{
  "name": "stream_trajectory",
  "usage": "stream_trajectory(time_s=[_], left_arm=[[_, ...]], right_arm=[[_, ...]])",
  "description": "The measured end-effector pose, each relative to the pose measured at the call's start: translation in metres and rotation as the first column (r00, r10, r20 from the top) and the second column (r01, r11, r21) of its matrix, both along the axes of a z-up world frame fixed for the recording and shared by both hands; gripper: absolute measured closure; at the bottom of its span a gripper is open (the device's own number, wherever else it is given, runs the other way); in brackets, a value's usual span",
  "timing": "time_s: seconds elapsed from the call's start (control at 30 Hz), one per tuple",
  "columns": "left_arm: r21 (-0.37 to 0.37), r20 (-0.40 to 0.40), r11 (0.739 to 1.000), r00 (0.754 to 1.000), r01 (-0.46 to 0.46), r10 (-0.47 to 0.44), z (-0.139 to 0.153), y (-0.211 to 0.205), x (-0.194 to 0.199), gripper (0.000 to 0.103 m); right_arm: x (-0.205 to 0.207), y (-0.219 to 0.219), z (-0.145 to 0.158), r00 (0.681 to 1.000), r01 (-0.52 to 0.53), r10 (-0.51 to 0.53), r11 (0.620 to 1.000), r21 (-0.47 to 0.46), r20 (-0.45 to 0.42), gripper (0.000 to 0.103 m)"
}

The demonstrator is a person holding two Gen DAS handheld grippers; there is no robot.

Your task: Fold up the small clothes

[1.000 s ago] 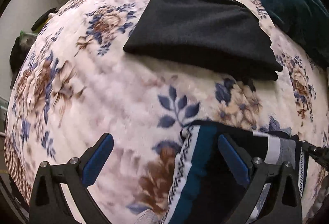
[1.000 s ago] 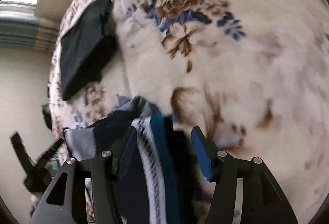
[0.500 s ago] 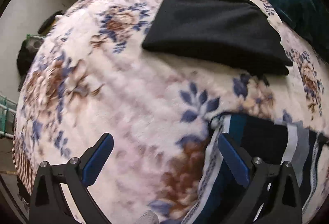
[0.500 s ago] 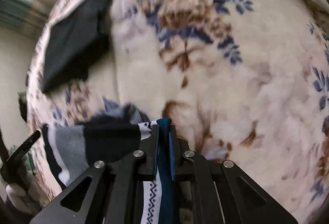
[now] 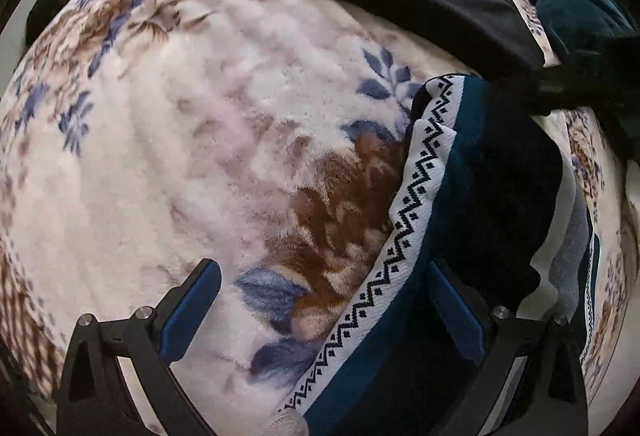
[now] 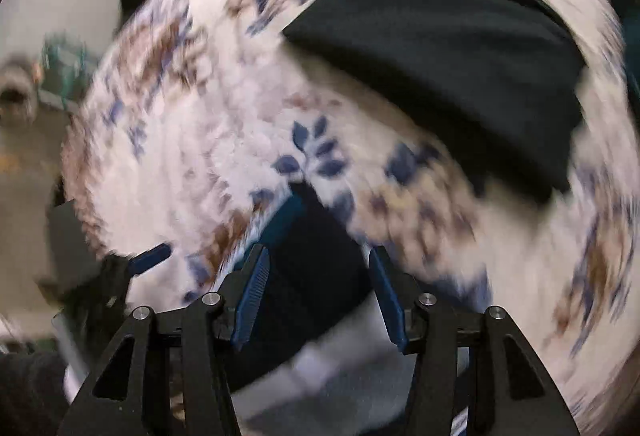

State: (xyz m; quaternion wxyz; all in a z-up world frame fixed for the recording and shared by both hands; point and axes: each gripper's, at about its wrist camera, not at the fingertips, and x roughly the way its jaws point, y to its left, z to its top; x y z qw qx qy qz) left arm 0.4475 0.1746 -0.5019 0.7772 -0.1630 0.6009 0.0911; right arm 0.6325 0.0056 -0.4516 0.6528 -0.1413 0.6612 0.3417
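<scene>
At the lower left of the left wrist view, the left gripper (image 5: 320, 312) stood wide open, holding nothing. The patterned garment (image 5: 460, 236) now lay doubled at lower right; the right gripper (image 6: 318, 296) had just been opening, releasing it, so one fold looked finished.

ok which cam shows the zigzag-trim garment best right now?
Left wrist view: the zigzag-trim garment is sharp, with the white zigzag band, teal stripe and dark body all readable. The right wrist view is motion-blurred and shows only its dark body, a teal edge and a pale part beyond the gripper.
</scene>
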Motion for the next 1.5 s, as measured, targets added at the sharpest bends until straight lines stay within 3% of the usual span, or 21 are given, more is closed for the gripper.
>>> stream_trajectory(time_s=[0.03,0.1,0.2,0.3,0.47,0.57,0.63,0.67,0.7,0.77,0.83,0.9,0.93,1.03,1.07,1.2,1.3,1.33,1.37,1.4,1.5], left_arm=[[-0.012,0.002,1.000,1.000,0.000,0.000,-0.003,0.000,0.000,0.000],[-0.032,0.008,0.999,1.000,0.005,-0.005,-0.009,0.000,-0.002,0.000],[-0.077,0.020,0.997,1.000,0.007,-0.006,-0.015,0.001,-0.006,0.000],[-0.105,0.023,0.995,1.000,0.005,-0.002,-0.017,0.002,-0.011,0.000],[-0.140,0.016,0.990,1.000,0.002,0.000,-0.014,0.006,-0.019,0.000],[-0.137,0.022,0.990,1.000,0.024,-0.021,-0.010,0.009,-0.027,0.000],[-0.121,0.017,0.992,0.999,0.048,-0.047,-0.011,0.008,-0.025,0.000],[-0.119,0.017,0.991,0.998,0.056,-0.055,-0.009,0.008,-0.024,0.000],[-0.118,0.018,0.991,0.998,0.066,-0.064,-0.006,0.008,-0.023,0.000],[-0.102,0.032,0.991,0.996,0.083,-0.080,0.006,0.010,-0.018,0.000],[-0.088,0.067,0.990,0.992,0.108,-0.103,0.026,0.011,-0.011,0.000],[-0.068,0.097,0.989,0.987,0.132,-0.125,0.043,0.010,0.000,0.000],[-0.073,0.109,0.987,0.985,0.144,-0.136,0.047,0.009,0.006,0.000],[-0.055,0.126,0.982,0.976,0.183,-0.175,0.056,-0.004,0.032,0.000],[-0.043,0.128,0.979,0.973,0.198,-0.191,0.056,-0.009,0.041,0.000],[0.019,0.084,0.971,0.967,0.239,-0.240,0.034,-0.030,0.086,0.000],[0.032,0.032,0.971,0.970,0.239,-0.240,0.012,-0.032,0.108,0.000],[0.034,0.026,0.971,0.971,0.235,-0.236,0.008,-0.031,0.110,0.000],[0.043,0.017,0.972,0.972,0.232,-0.233,0.005,-0.029,0.112,0.000],[0.059,0.002,0.972,0.973,0.229,-0.229,0.001,-0.027,0.115,0.000],[0.045,-0.015,0.976,0.977,0.213,-0.212,-0.005,-0.021,0.117,0.000]], right_arm=[[0.004,0.013,-0.009,0.999,-0.039,0.038,0.999,-0.024,-0.030,0.054],[0.006,0.034,-0.026,0.994,-0.109,0.106,0.990,-0.089,-0.033,0.090],[0.016,0.046,-0.039,0.992,-0.123,0.123,0.977,-0.176,-0.012,0.096],[0.039,0.034,-0.045,1.000,0.005,-0.009,0.980,-0.197,-0.019,0.096],[0.060,0.016,-0.047,0.965,0.174,-0.197,0.975,-0.140,-0.172,0.093],[0.058,0.026,-0.036,0.972,0.120,-0.137,0.988,-0.097,-0.192,0.057],[0.055,0.036,-0.041,0.985,0.056,-0.073,0.992,-0.111,-0.154,0.066],[0.054,0.042,-0.050,0.992,0.027,-0.046,0.986,-0.165,-0.117,0.089],[0.058,0.039,-0.056,0.994,0.046,-0.063,0.980,-0.192,-0.084,0.090],[0.078,0.020,-0.047,0.979,0.185,-0.195,0.973,-0.141,-0.063,0.089],[0.089,-0.019,-0.019,0.937,0.323,-0.321,0.946,-0.007,-0.136,0.081],[0.086,-0.069,0.008,0.895,0.431,-0.418,0.900,0.064,-0.154,0.044],[0.079,-0.101,0.021,0.873,0.483,-0.473,0.873,0.069,-0.120,0.039],[0.052,-0.183,0.032,0.801,0.599,-0.599,0.801,0.012,-0.008,0.038],[0.039,-0.216,0.028,0.757,0.654,-0.654,0.757,-0.016,0.004,0.038],[0.004,-0.301,-0.020,0.587,0.800,-0.794,0.599,-0.042,-0.157,0.038],[-0.025,-0.313,-0.064,0.517,0.833,-0.802,0.552,-0.039,-0.300,0.038],[-0.031,-0.313,-0.076,0.501,0.840,-0.786,0.542,-0.015,-0.361,0.040],[-0.040,-0.308,-0.085,0.498,0.842,-0.778,0.540,-0.002,-0.382,0.062],[-0.045,-0.303,-0.086,0.496,0.847,-0.790,0.532,0.001,-0.360,0.097],[-0.047,-0.302,-0.070,0.508,0.858,-0.823,0.510,0.064,-0.253,0.097]])
